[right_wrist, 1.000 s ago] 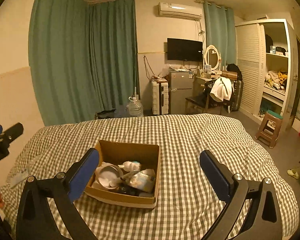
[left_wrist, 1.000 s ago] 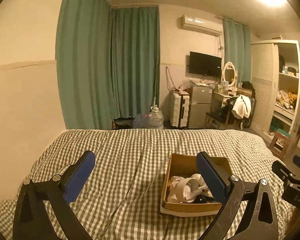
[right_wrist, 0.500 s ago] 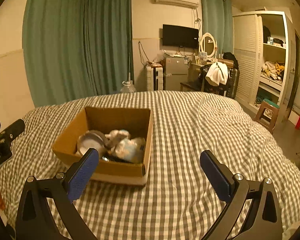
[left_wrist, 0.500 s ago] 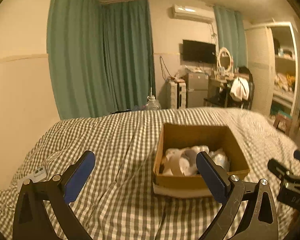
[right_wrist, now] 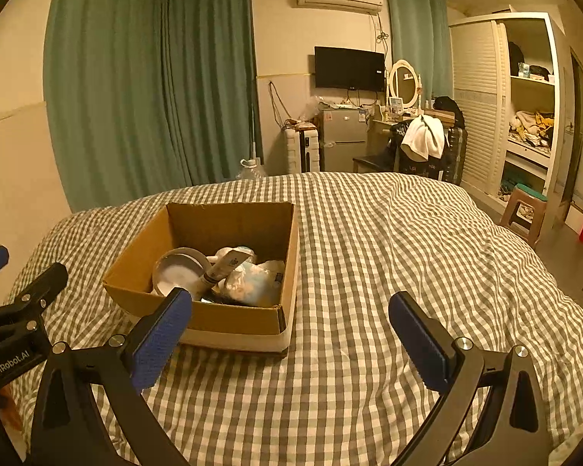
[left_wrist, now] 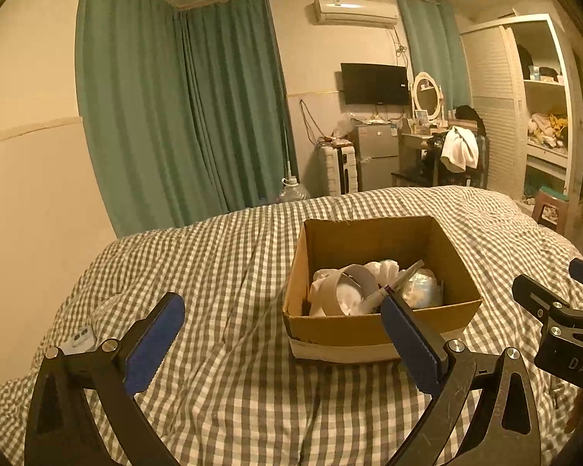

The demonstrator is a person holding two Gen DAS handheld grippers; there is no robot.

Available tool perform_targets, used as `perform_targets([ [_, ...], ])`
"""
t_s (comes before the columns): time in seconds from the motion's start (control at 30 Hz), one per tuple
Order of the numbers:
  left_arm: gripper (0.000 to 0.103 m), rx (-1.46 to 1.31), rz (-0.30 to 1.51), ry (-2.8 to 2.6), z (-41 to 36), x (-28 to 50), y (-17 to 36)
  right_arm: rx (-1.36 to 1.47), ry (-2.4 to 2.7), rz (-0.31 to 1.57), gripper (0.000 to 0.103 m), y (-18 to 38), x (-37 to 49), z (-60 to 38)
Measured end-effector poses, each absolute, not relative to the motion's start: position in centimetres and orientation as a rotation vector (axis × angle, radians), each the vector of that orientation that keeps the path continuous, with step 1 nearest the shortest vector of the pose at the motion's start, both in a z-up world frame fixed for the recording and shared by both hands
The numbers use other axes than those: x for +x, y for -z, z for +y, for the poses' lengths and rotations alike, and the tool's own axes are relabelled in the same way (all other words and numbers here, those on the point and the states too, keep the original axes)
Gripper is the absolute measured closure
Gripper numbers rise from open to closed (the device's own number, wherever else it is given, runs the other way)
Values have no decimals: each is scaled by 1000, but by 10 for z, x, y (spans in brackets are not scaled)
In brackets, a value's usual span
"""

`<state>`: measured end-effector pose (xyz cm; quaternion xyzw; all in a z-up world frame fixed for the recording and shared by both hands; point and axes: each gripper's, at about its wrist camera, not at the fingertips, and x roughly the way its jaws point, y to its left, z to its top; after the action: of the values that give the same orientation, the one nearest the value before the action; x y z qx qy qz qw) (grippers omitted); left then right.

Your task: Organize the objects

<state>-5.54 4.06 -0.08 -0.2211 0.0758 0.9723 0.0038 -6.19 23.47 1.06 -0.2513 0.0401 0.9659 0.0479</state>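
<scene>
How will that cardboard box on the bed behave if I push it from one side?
The cardboard box sits on a soft, wrinkled checked duvet, so it would probably drag and bunch the fabric rather than slide. Its thin open-topped walls may flex. The loose items inside look light, so it likely moves easily.

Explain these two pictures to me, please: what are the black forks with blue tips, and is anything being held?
There is no robot here. A person holds a hand tool in each hand, and each tool carries a camera looking forward along its two blue-padded jaws. One picture comes from the left gripper, the other from the right gripper. Each view also catches the other tool at its edge. Both sets of jaws stand wide open and hold nothing. Ahead, on a bed with a checked cover, sits an open cardboard box holding a roll of tape, a tube and some crumpled white things. A small white device lies on the cover to the left.
</scene>
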Motion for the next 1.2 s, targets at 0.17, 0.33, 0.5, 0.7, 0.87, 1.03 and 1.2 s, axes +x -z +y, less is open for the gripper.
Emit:
perform_targets([
  [0.17, 0, -728, 205, -3046, 37, -59, 5, -780, -2939, 120, 1, -8, -64, 232],
  [0.33, 0, -731, 217, -3056, 36, -58, 6, -792, -2937, 113, 1, -5, -66, 229],
  [0.5, 0, -732, 200, -3062, 34, -59, 6, -792, -2943, 111, 1, -4, -66, 227],
  [0.7, 0, -742, 193, -3061, 33, -61, 5, -803, -2939, 114, 1, -3, -68, 227],
  [0.87, 0, -752, 191, -3057, 32, -62, 6, -810, -2933, 111, 1, -1, -68, 226],
  [1.03, 0, -756, 190, -3057, 31, -63, 6, -810, -2934, 108, 1, -2, -68, 226],
  [1.2, 0, -760, 194, -3055, 30, -64, 7, -814, -2933, 106, 1, -2, -68, 225],
])
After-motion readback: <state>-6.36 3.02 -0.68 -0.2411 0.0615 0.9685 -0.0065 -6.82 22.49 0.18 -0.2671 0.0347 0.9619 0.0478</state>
